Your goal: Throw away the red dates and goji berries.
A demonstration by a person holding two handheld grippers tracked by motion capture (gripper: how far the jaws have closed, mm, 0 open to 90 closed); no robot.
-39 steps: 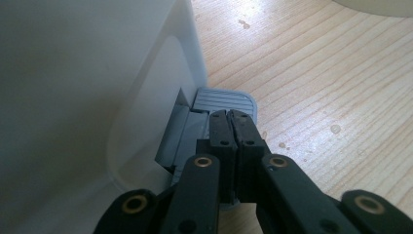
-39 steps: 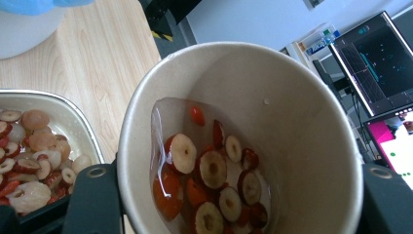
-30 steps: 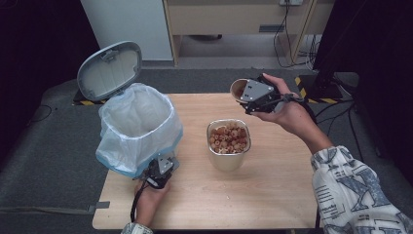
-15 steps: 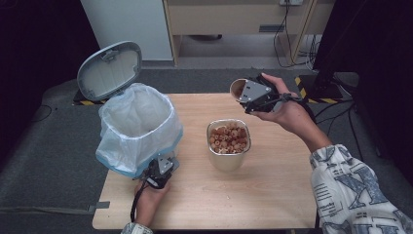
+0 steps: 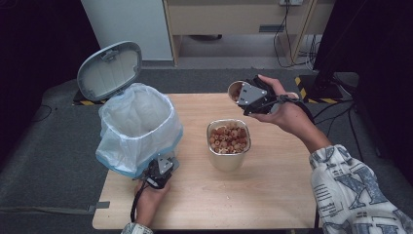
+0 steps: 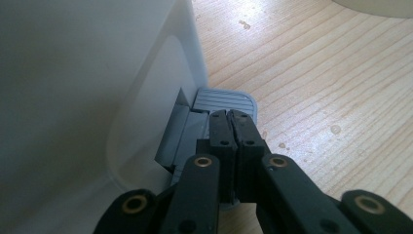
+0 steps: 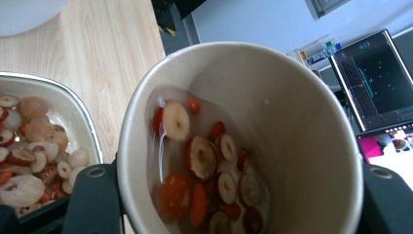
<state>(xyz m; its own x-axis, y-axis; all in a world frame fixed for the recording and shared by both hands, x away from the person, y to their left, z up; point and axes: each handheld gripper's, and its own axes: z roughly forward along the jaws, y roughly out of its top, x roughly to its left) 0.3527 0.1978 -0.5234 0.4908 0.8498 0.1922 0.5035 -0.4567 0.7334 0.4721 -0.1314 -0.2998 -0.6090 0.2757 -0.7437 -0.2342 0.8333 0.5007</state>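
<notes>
A white pedal bin (image 5: pixel 136 126) lined with a pale blue bag stands at the table's left, its grey lid (image 5: pixel 109 70) raised. My left gripper (image 5: pixel 158 170) is shut, and its tips (image 6: pixel 231 117) rest on the bin's grey pedal (image 6: pixel 226 100). My right gripper (image 5: pixel 248 97) is shut on a paper cup (image 5: pixel 235 90), held tilted above the table's far side. The cup (image 7: pixel 243 136) holds liquid with sliced red dates, and black fingers (image 7: pixel 92 195) clamp its sides. A metal container (image 5: pixel 229 158) full of fruit pieces stands in the middle, its rim (image 7: pixel 73 97) just below the cup.
The wooden table (image 5: pixel 272 195) has bare surface at the front and right. Grey carpet surrounds it. A wooden cabinet (image 5: pixel 234 19) and cables (image 5: pixel 292 29) stand beyond the far edge. A monitor (image 7: pixel 375 83) shows behind the cup.
</notes>
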